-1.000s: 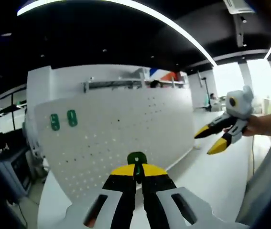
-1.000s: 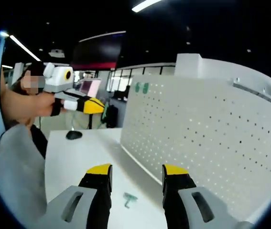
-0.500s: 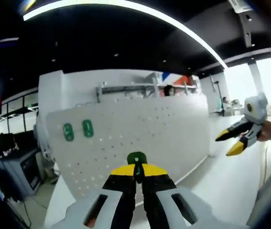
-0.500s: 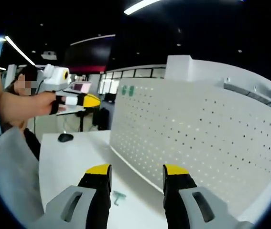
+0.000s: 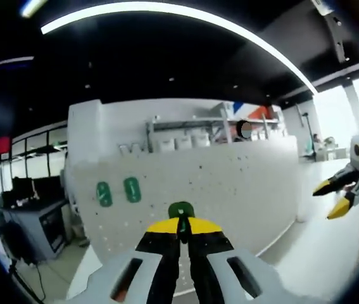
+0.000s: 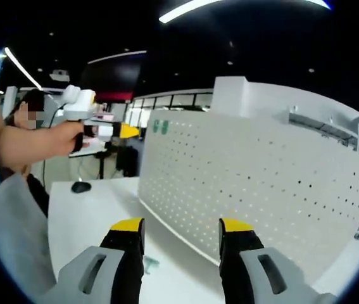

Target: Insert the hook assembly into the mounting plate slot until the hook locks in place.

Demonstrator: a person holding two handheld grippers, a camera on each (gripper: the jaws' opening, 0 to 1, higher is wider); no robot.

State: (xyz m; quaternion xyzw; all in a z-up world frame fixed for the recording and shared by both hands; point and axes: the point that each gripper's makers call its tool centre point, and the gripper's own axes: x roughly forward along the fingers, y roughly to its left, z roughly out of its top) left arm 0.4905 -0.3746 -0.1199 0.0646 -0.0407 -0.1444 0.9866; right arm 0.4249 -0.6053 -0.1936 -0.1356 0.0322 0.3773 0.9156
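Observation:
My left gripper (image 5: 180, 226) is shut on a dark green hook (image 5: 181, 214), whose rounded top sticks up between the yellow tips. Beyond it stands the white perforated mounting plate (image 5: 230, 183), with two green hooks (image 5: 118, 192) fixed at its upper left. In the right gripper view the same plate (image 6: 249, 190) curves across the middle, its two green hooks (image 6: 161, 126) at the far top corner. My right gripper (image 6: 182, 229) is open with nothing between its fingers. A small teal hook (image 6: 151, 261) lies on the white table (image 6: 90, 209) beside its left finger. The left gripper (image 6: 113, 130) also appears at left, held by a hand.
The right gripper (image 5: 342, 196) comes in at the right edge of the left gripper view, above the white table (image 5: 331, 253). A black mouse (image 6: 80, 187) sits at the table's far end. Desks and monitors (image 5: 33, 215) stand beyond the plate's left edge.
Both views have shifted as the hands moved. The left gripper, still holding the green hook, has come closer to the plate, which looms larger. The right gripper has slid toward the right edge.

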